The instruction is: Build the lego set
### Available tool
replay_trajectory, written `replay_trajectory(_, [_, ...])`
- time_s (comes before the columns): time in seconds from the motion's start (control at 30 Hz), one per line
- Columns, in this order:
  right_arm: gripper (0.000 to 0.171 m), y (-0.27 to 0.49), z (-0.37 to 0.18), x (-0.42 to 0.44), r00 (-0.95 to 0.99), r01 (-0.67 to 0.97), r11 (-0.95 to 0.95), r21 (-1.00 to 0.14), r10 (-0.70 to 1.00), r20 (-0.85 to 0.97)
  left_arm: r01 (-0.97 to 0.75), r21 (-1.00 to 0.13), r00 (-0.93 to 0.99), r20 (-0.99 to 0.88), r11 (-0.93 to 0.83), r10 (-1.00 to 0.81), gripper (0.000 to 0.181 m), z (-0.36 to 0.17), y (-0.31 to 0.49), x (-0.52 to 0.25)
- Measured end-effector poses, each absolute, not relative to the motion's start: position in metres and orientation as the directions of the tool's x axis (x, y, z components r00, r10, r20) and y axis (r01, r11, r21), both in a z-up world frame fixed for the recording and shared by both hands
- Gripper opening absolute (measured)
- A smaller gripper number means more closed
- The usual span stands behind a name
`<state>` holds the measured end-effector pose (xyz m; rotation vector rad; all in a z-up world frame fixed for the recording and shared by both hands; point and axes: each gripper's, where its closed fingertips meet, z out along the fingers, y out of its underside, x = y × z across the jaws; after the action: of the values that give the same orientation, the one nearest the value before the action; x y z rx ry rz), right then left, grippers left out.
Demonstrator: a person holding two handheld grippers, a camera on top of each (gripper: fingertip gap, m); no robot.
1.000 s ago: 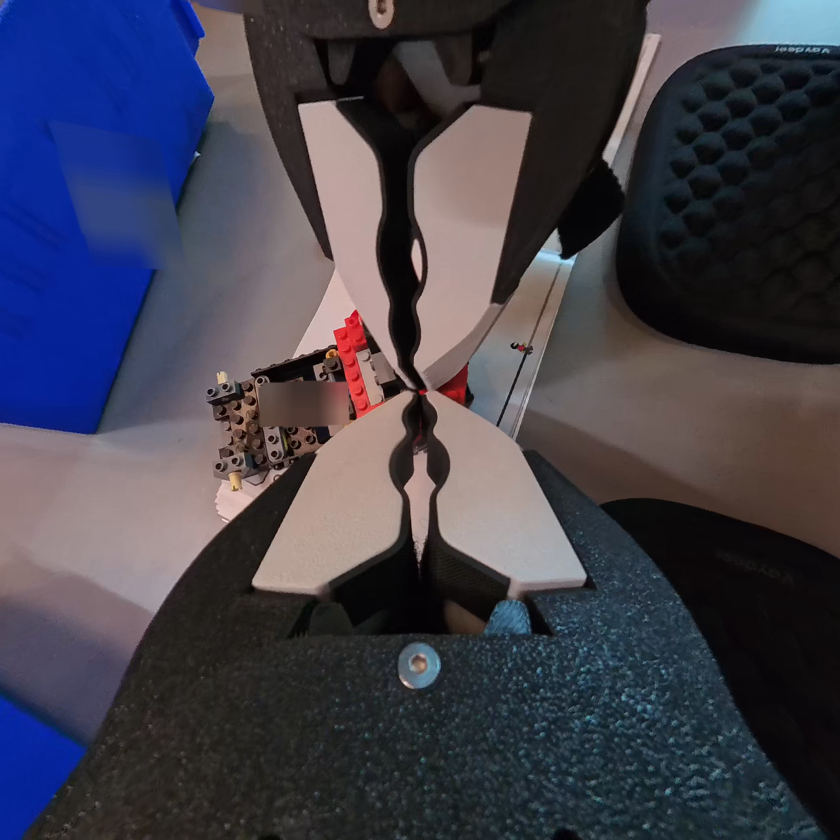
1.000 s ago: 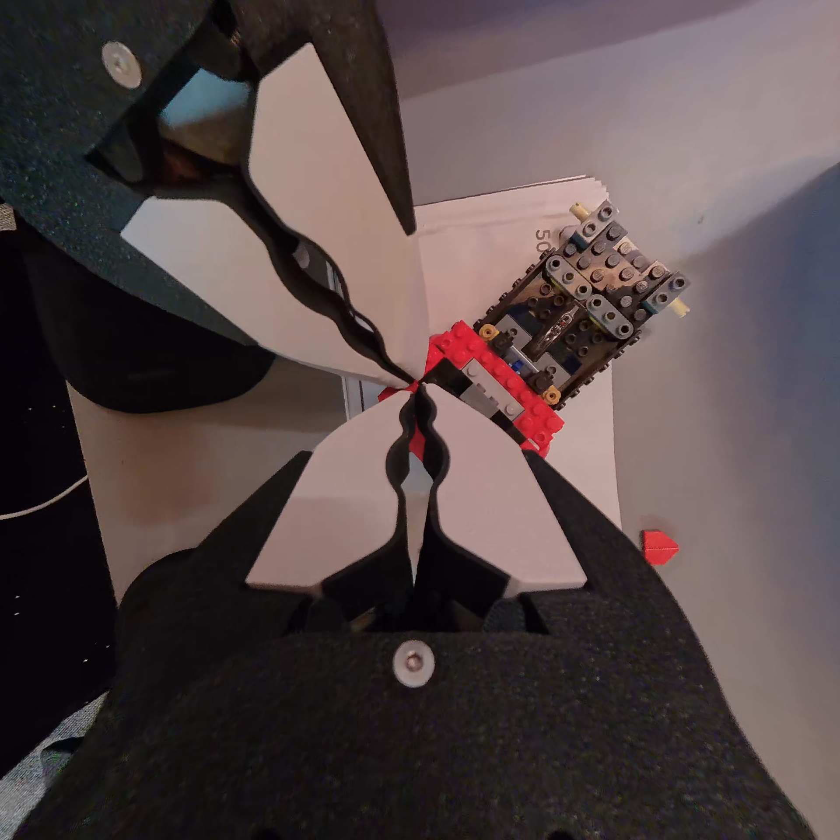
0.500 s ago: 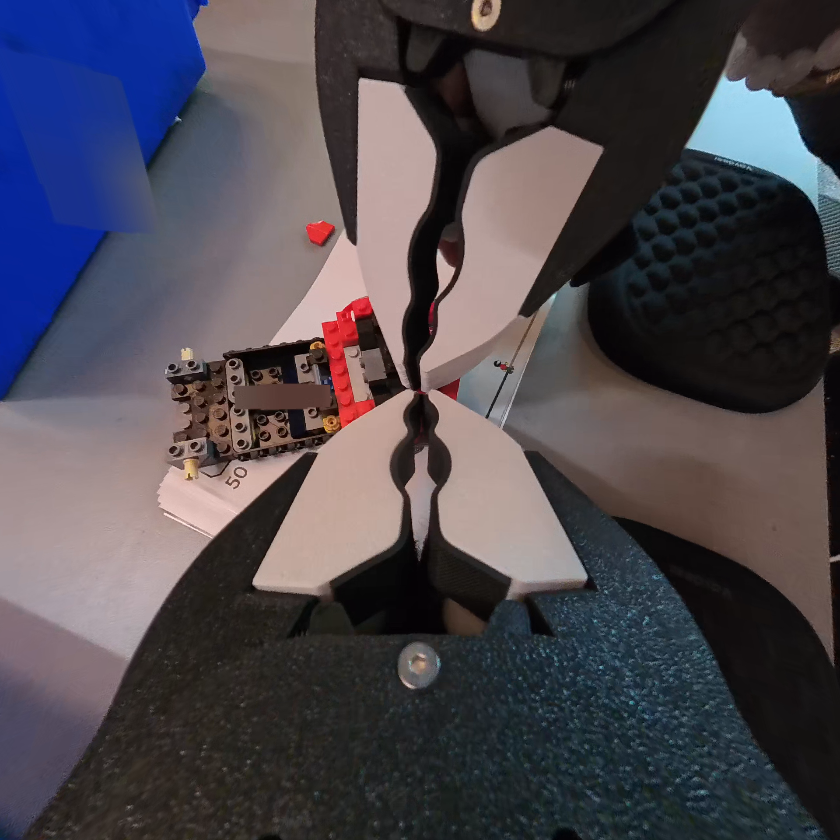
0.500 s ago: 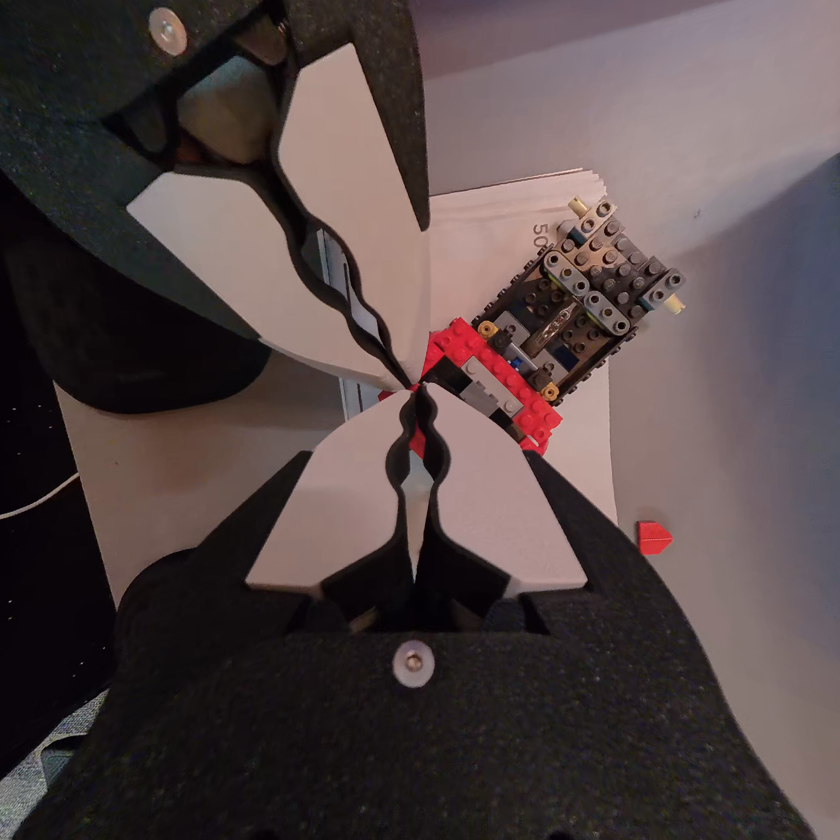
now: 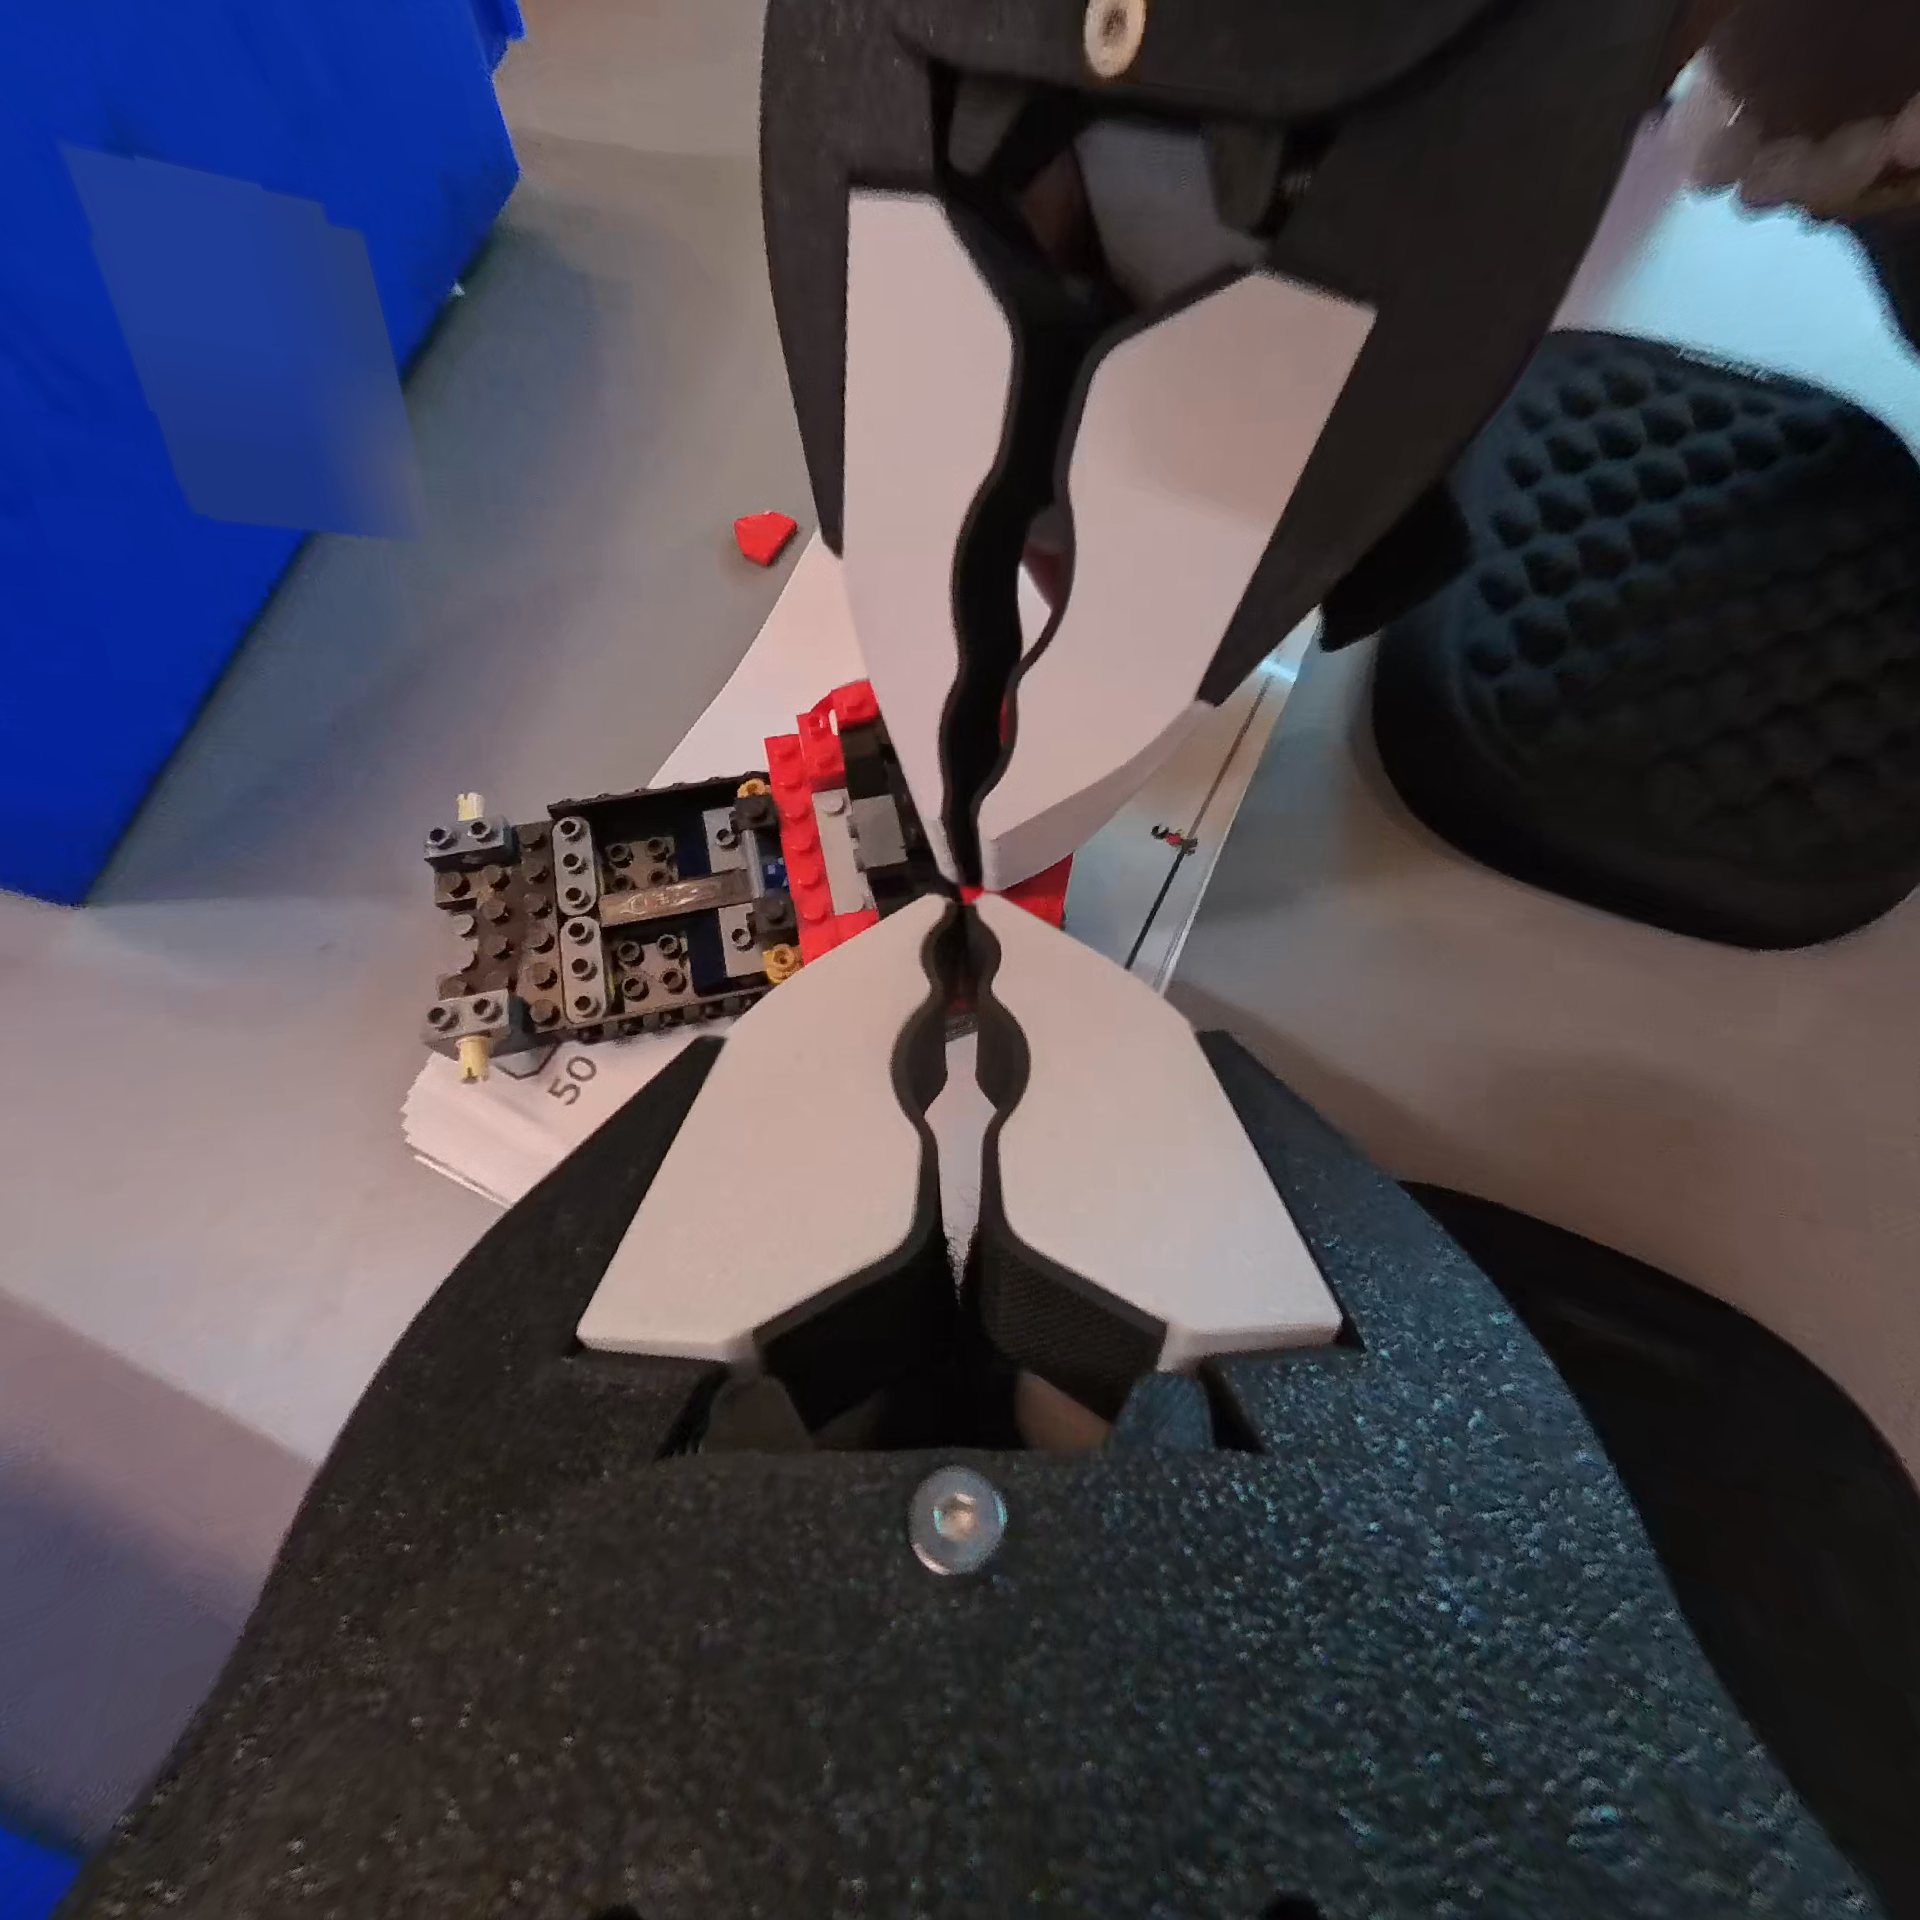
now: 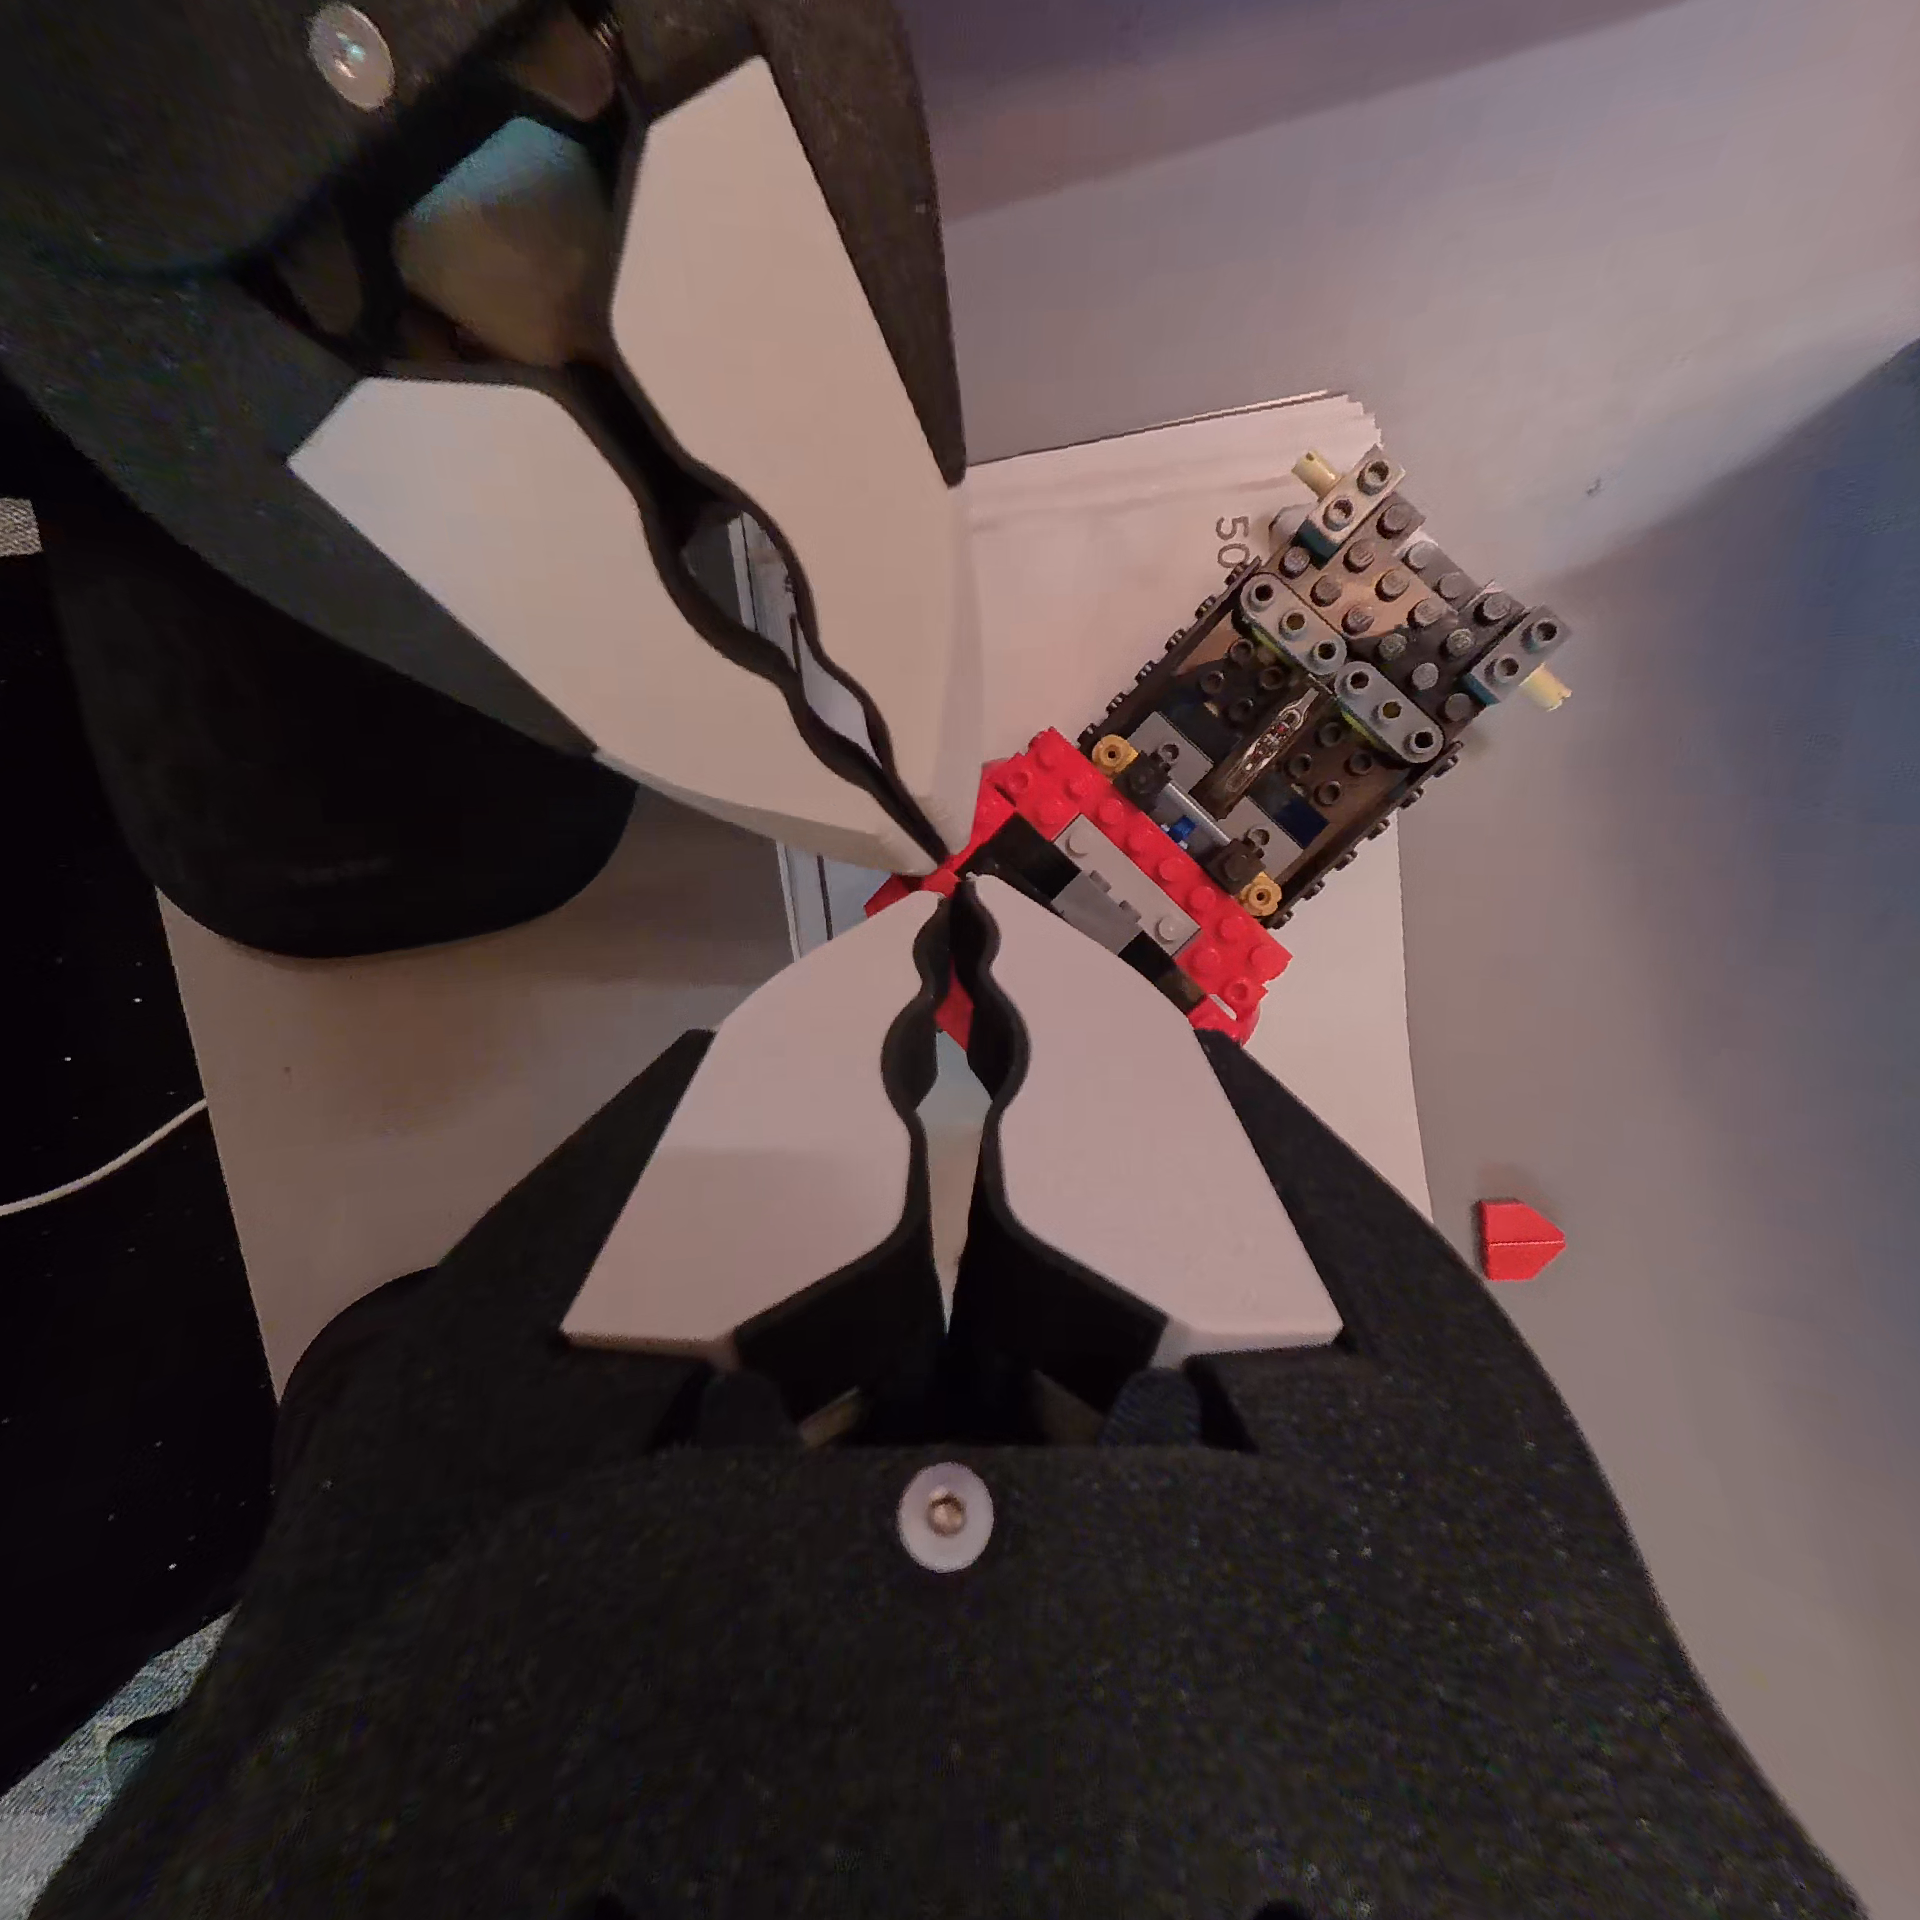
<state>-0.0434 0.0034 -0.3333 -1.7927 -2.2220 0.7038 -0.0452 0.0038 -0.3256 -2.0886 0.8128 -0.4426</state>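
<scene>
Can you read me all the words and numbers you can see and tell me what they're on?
White paper instruction booklet: one printed number by its corner, beside the dark grey and red lego model; I don't read writing out.
Same booklet, tiny marks farther along: too small to read.
No other writing shows.

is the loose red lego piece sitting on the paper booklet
No. In the right wrist view the loose red piece lies on the bare grey table, just past the edge of the booklet.
</scene>
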Motion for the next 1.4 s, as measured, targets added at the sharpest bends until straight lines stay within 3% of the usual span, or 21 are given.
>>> replay_trajectory(0.43, [0.000, 0.004, -0.333, -0.044, -0.286, 0.855, 0.201, -0.478, 0.952, -0.113, -0.366, -0.823, 0.717, 0.049, -0.434, -0.696, 0.000, -0.325, 0.003, -0.045])
replay_trajectory(0.53, [0.000, 0.007, -0.309, -0.049, -0.261, 0.794, 0.096, -0.600, 0.946, -0.193, -0.219, -0.903, 0.751, 0.086, -0.371, -0.655, 0.000, -0.298, 0.009, -0.056])
replay_trajectory(0.6, [0.000, 0.025, -0.297, -0.046, -0.212, 0.761, 0.069, -0.645, 0.966, -0.147, -0.166, -0.922, 0.797, 0.084, -0.350, -0.598, 0.000, -0.289, 0.014, -0.072])
replay_trajectory(0.93, [0.000, 0.052, -0.310, -0.017, -0.142, 0.674, -0.019, -0.739, 0.978, -0.155, -0.340, -0.870, 0.742, -0.016, -0.356, -0.670, 0.000, -0.315, 0.009, -0.049])
replay_trajectory(1.23, [0.000, 0.043, -0.329, -0.028, -0.171, 0.737, 0.057, -0.673, 0.980, -0.105, -0.403, -0.838, 0.709, -0.031, -0.368, -0.705, 0.000, -0.325, 0.011, -0.041])
replay_trajectory(1.4, [0.000, 0.043, -0.331, -0.028, -0.143, 0.755, -0.015, -0.656, 0.972, -0.187, -0.397, -0.835, 0.708, -0.016, -0.380, -0.706, 0.000, -0.326, 0.010, -0.040])
